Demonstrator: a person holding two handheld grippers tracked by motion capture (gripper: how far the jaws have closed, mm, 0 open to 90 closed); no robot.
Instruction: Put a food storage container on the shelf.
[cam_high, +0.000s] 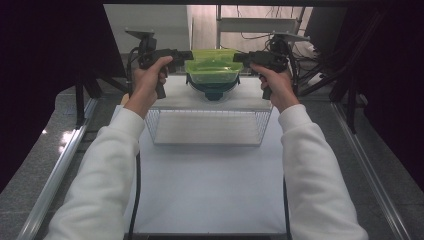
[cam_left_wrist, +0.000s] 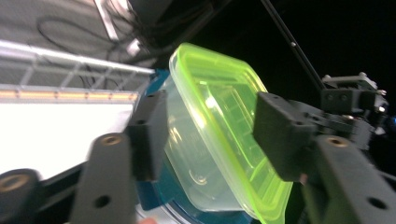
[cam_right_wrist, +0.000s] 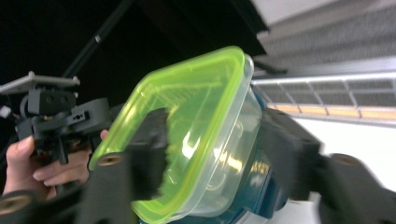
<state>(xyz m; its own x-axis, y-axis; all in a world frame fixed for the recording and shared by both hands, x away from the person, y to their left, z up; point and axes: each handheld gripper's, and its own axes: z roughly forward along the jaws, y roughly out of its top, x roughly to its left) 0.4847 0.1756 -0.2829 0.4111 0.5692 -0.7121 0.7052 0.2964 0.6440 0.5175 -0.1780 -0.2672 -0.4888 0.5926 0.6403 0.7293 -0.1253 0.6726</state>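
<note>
Both grippers, left (cam_high: 186, 54) and right (cam_high: 238, 57), pinching opposite ends of a lidded container (cam_high: 212, 70) above the wire basket (cam_high: 210, 127).

Each gripper's jaws bracket the green lid (cam_left_wrist: 233, 135) and clear tub. Beneath sits a dark teal item (cam_right_wrist: 264, 186), identity unclear. Judged light, thin-walled, smooth, likely slippery; gripping the stiffer lid rim at both ends looks safest.

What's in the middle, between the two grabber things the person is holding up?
A clear plastic container with a green lid sits between the left gripper and the right gripper, with a dark teal thing under it. The high view shows this best.
</note>
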